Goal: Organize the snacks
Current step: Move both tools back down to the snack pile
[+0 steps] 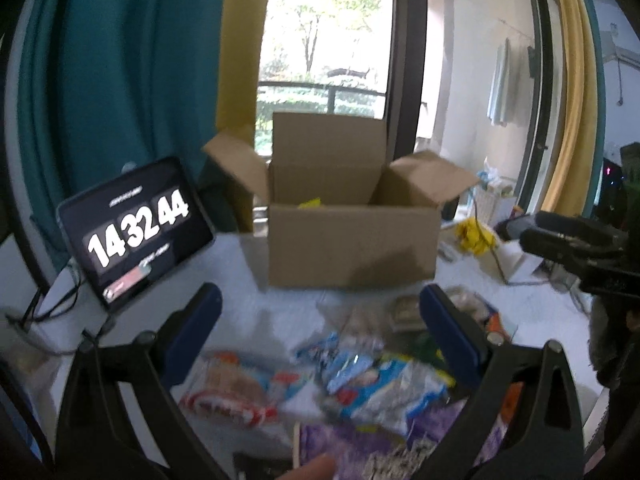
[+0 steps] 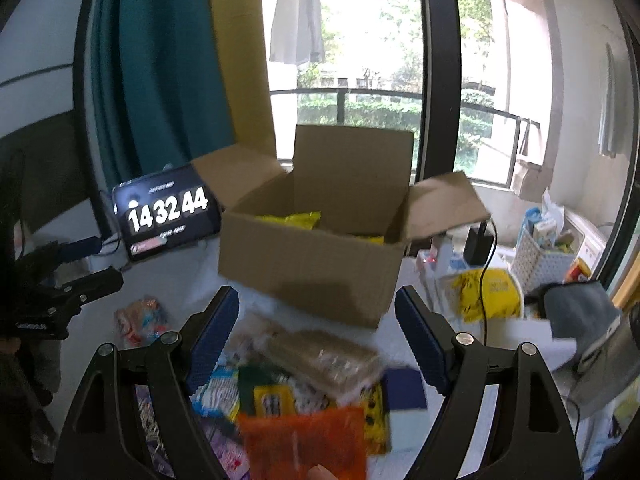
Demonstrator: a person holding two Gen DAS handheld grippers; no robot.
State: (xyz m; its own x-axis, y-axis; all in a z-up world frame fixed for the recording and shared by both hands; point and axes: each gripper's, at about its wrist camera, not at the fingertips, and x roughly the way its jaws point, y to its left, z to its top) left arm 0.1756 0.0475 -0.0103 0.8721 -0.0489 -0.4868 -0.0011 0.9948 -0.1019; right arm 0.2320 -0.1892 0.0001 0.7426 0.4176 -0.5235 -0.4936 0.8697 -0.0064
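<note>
An open cardboard box (image 1: 352, 248) (image 2: 312, 268) stands on the white table with its flaps up, and yellow packets (image 2: 298, 218) lie inside it. In front of the box lies a pile of snack packets: blue and white ones (image 1: 360, 376), a red and white bag (image 1: 228, 396), a clear pack of brown biscuits (image 2: 324, 356) and an orange packet (image 2: 308, 440). My left gripper (image 1: 320, 312) hangs open over the pile, nothing between its blue pads. My right gripper (image 2: 316, 312) is also open and empty above the biscuit pack.
A tablet showing a clock (image 1: 136, 228) (image 2: 168, 212) leans left of the box. At the right are a yellow bag (image 2: 488, 288), a white basket (image 2: 548, 256), a grey cloth (image 2: 580, 312) and cables. Teal and yellow curtains and a window lie behind.
</note>
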